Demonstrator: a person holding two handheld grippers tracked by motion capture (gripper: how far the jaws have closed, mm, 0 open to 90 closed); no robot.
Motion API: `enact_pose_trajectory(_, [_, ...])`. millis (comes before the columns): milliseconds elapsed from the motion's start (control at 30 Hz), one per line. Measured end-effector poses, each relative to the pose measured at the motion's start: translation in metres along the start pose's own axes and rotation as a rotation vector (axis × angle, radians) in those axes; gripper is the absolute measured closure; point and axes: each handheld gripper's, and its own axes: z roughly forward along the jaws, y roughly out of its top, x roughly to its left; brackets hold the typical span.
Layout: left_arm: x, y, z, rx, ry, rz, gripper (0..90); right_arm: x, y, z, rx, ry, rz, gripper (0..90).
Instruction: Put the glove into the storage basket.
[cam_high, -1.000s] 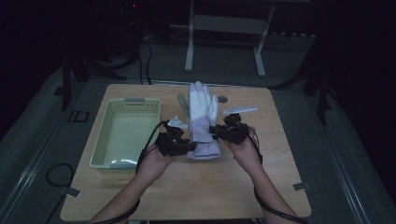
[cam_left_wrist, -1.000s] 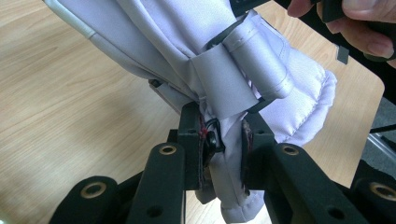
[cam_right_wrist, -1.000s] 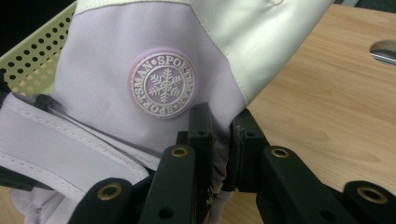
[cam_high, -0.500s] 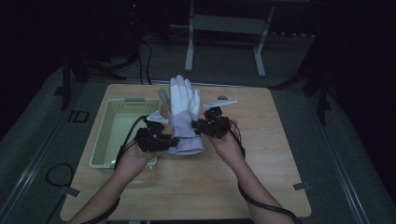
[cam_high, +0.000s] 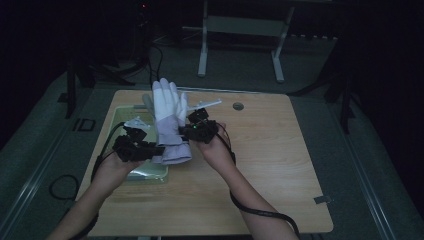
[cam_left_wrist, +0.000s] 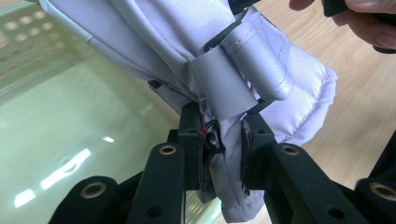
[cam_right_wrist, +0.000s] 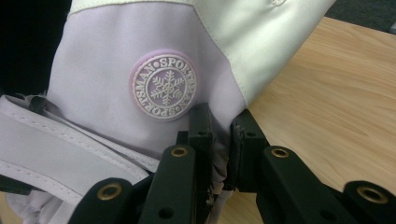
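Glove (cam_high: 169, 120) held upright between tools, fingers up, cuff down. Left tool (cam_high: 150, 150) and right tool (cam_high: 187, 131) both clamped on cuff sides. Green tray (cam_high: 117, 125) directly left, nearer left hand.

High view dim, surroundings black — gripper views bright, sharp.

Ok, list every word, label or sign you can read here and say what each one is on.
"SPORTSMAN", twice around a snowflake emblem: on the round badge of the glove, seen in the right gripper view.
No other writing can be read on the table or the tray.
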Motion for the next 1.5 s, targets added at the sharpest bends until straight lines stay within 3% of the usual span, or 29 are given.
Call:
enact_pose_trajectory(267, [0.029, -0.021, -0.02, 0.014, 0.015, -0.023, 74.7, 0.029, 0.012, 0.03, 0.007, 0.021, -0.006, 80.5])
enact_pose_trajectory(533, [0.056, -0.043, -0.026, 0.035, 0.017, -0.041, 74.6, 0.049, 0.014, 0.062, 0.026, 0.035, 0.003, 80.5])
enact_pose_trajectory(867, [0.083, -0.072, 0.006, 0.086, -0.035, -0.117, 74.5, 0.051, -0.003, 0.108, 0.128, 0.003, 0.011, 80.5])
enact_pose_trajectory(1033, [0.089, -0.082, 0.021, 0.112, -0.057, -0.139, 74.3, 0.049, -0.012, 0.122, 0.197, -0.012, 0.017, 80.5])
enact_pose_trajectory(1233, [0.093, -0.085, 0.031, 0.126, -0.045, -0.172, 73.5, 0.051, -0.01, 0.13, 0.267, -0.056, -0.002, 78.1])
enact_pose_trajectory(1333, [0.095, -0.083, 0.034, 0.158, -0.042, -0.197, 71.6, 0.05, -0.007, 0.133, 0.288, -0.066, -0.015, 71.5])
enact_pose_trajectory(1400, [0.096, -0.083, 0.038, 0.182, -0.018, -0.225, 67.3, 0.049, -0.007, 0.135, 0.303, -0.057, -0.008, 63.3])
enact_pose_trajectory(1500, [0.094, -0.086, 0.043, 0.209, 0.002, -0.219, 56.4, 0.048, -0.009, 0.137, 0.312, -0.046, -0.013, 53.5])
